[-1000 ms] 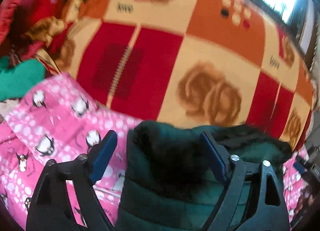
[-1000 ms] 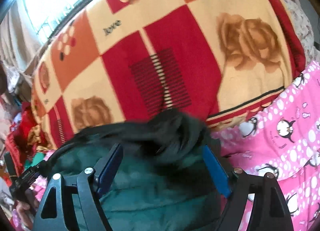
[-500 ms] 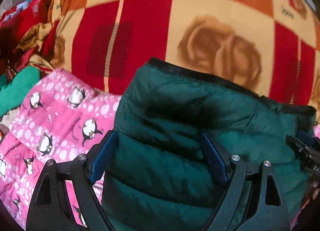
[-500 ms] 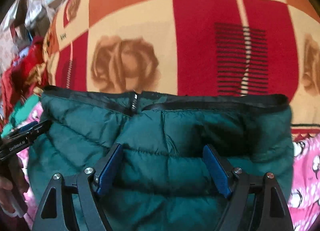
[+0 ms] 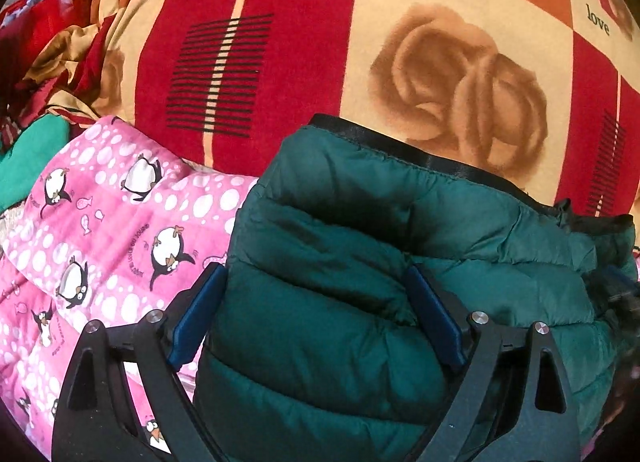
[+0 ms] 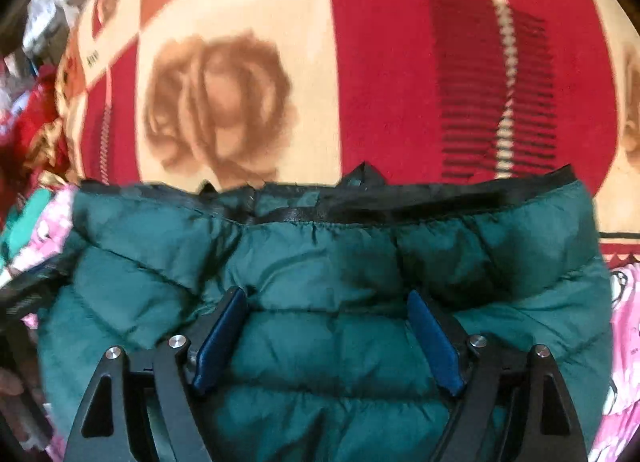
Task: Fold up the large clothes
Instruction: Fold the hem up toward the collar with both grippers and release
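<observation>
Change first: a second ago both claws carry the dark green puffer jacket (image 5: 400,214) bunched up, with dark furry trim wadded between the jaws. Now the jacket is down and doubled over, quilted side up, and no fur shows. Its black hem band (image 6: 400,206) runs straight along the far edge of the bundle.

Jacket location: on the pink penguin quilt (image 5: 120,230), at that quilt's far edge. The hem lies over the near edge of the red-and-cream rose blanket (image 5: 304,42).

The left gripper (image 5: 314,274) has just been opening its jaws and now stands nearly as wide as it goes. The jacket's left end bulges between the pads. One pad sits just beside the jacket's side edge and the other sits in a crease, so it reads as letting go, not clamped.

The right gripper (image 6: 326,296) is also wide, with no real change in width. Both its pads are sunk into the quilting with a thick wad between them, and creases run out from each pad. I judge it has hold of the jacket, though that view is blurred.

Meaning for the task: one fold looks laid. The bundle is broad and puffy, so it probably needs another fold or a press-down. Down filling will likely spring back open once it is released. A loose clothes heap (image 5: 48,42) sits at the blanket's far left corner, untouched.
</observation>
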`<state>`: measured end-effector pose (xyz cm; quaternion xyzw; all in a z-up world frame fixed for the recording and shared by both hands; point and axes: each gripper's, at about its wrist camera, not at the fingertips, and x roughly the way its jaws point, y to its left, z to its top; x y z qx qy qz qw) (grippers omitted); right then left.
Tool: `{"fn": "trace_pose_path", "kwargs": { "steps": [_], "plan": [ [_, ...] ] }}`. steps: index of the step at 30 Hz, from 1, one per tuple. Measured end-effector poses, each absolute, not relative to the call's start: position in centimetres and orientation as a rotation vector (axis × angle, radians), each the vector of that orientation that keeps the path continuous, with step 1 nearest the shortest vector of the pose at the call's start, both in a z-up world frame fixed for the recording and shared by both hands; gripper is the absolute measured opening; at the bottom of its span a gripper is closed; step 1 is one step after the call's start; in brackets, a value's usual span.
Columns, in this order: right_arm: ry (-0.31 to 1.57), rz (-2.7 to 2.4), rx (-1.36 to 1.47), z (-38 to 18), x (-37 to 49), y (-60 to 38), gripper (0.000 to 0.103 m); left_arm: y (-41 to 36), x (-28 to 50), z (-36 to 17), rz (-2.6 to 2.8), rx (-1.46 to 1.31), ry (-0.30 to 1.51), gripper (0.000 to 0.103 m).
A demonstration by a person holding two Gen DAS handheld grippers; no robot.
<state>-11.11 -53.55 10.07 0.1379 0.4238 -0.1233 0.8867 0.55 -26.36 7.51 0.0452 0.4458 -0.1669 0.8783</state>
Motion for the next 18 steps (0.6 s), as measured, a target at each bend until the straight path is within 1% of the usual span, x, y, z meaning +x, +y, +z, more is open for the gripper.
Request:
{"fn": "trace_pose_path", "kwargs": {
  "steps": [3, 5, 11, 15, 18],
  "plan": [
    [0.804, -0.275, 0.304, 12.2, -13.5, -55.2, 0.081, -26.4, 0.6, 7.7, -0.346, 0.098, 0.940, 0.092],
    [0.801, -0.305, 0.317, 12.5, -14.1, -56.7, 0.081, -26.6, 0.7, 8.0, -0.344, 0.109, 0.940, 0.092],
    [0.829, -0.401, 0.362, 10.9, -15.2, -61.2, 0.081, -27.6, 1.8, 7.8, -0.340, 0.150, 0.961, 0.092],
    [0.900, -0.442, 0.393, 8.0, -15.0, -62.6, 0.082, -27.8, 2.6, 7.1, -0.351, 0.136, 0.991, 0.094],
    [0.896, -0.453, 0.405, 7.1, -14.7, -62.5, 0.082, -27.7, 3.2, 6.5, -0.357, 0.112, 1.020, 0.095]
  ]
}}
